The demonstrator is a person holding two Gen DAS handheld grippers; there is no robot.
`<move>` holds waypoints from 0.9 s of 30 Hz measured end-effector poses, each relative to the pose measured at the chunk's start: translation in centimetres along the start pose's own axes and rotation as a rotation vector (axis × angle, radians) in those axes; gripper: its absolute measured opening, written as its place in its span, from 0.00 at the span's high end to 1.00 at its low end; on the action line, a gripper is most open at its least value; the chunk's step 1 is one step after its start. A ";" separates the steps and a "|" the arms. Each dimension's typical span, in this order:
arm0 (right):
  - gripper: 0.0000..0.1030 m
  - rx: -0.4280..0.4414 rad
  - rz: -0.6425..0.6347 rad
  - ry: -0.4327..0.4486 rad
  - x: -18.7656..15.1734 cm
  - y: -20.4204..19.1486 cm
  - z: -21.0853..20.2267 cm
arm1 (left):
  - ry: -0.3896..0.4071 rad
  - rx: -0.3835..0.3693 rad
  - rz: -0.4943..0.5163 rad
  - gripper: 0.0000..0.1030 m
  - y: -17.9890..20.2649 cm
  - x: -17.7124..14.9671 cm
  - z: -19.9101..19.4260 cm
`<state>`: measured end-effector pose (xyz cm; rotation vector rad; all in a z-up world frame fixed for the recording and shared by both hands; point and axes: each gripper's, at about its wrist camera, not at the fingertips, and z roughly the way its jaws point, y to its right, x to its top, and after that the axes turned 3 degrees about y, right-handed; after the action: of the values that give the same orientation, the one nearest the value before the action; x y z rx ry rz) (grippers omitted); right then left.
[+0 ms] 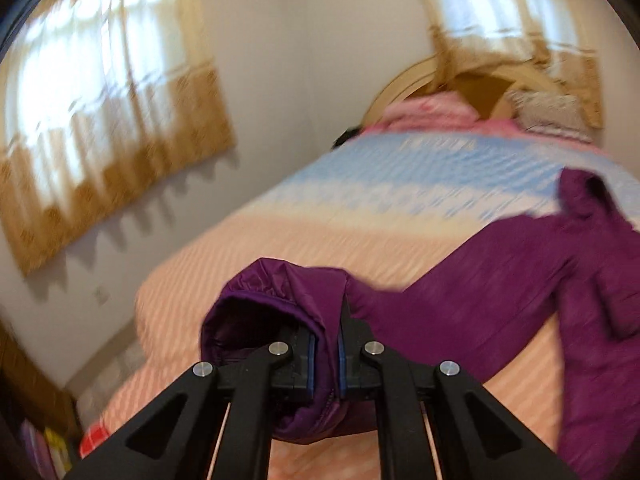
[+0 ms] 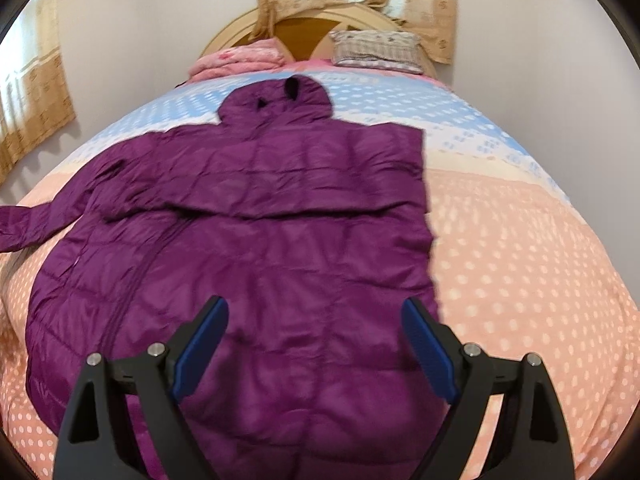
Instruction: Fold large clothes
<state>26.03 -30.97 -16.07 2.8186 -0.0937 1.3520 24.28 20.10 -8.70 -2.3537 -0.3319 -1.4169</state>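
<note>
A purple quilted hooded jacket (image 2: 256, 220) lies spread on the bed, hood toward the headboard. Its right sleeve is folded across the chest; its left sleeve (image 2: 24, 228) stretches off to the left. In the left wrist view my left gripper (image 1: 325, 354) is shut on the cuff end of that purple sleeve (image 1: 288, 292), lifted above the bedspread, and the rest of the jacket (image 1: 560, 280) trails away to the right. My right gripper (image 2: 314, 344) hovers open over the jacket's lower part with nothing between its blue pads (image 2: 200, 352).
The bed (image 2: 520, 240) has a dotted spread, peach near me and blue farther off. A pink blanket (image 2: 240, 58) and a pillow (image 2: 376, 52) lie at the wooden headboard. Curtained windows (image 1: 100, 120) line the walls. Left of the bed is a narrow floor gap (image 1: 104, 376).
</note>
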 end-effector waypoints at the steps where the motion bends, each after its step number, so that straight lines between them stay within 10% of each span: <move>1: 0.12 -0.004 0.010 0.006 0.1 0.5 -0.1 | 0.032 -0.029 0.019 0.93 1.5 1.4 -0.8; 16: 0.12 -0.031 0.119 0.006 -1.6 5.8 -0.5 | 0.110 -0.490 0.214 0.91 27.6 4.6 -6.9; 18: 0.12 -0.034 0.126 -0.004 -1.8 6.3 -0.3 | 0.082 -0.533 0.245 0.72 30.0 3.7 -7.5; 20: 0.12 -0.036 0.119 -0.015 -2.0 6.4 -0.1 | 0.121 -0.530 0.243 0.19 30.8 3.3 -8.1; 27: 0.12 -0.029 0.101 -0.033 -1.0 6.4 -0.3 | 0.206 -0.491 0.174 0.07 27.9 3.9 -8.6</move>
<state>24.77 -37.29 -16.76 2.8485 -0.2571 1.3108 29.94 -8.74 -6.98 -2.4865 0.3067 -1.7893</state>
